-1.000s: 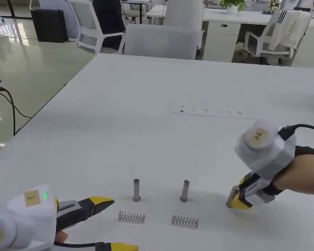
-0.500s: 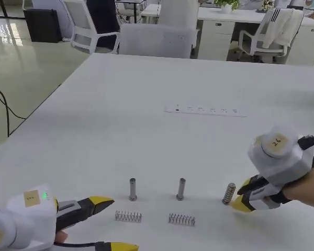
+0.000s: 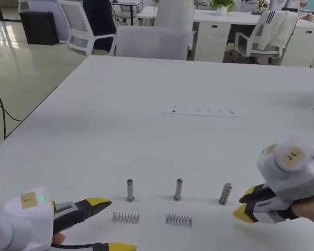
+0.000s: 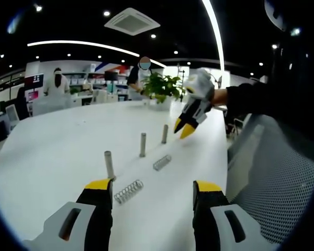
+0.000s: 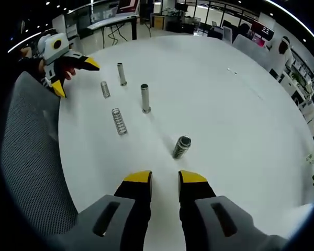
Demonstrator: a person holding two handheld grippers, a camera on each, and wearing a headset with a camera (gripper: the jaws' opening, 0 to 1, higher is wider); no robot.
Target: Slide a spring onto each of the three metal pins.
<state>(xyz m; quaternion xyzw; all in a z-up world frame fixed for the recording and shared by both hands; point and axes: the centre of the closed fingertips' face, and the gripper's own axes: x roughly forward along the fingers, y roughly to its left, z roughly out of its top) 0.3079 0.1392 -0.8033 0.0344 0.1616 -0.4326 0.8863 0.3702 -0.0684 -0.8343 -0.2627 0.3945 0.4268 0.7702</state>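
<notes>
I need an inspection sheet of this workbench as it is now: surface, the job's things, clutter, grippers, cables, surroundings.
Surface: white table, bare and clean where visible.
Job's things: three pins stand upright in a row. The right pin carries a fitted spring. The left pin and middle pin are bare. A left spring and a right spring lie flat in front of them.
Clutter: white power strip farther back.
Grippers: left gripper wide open, empty; right gripper slightly open, empty, beside the right pin.
Cables: black cable on the floor, left of the table.
Surroundings: office chair, desk, potted plant.
</notes>
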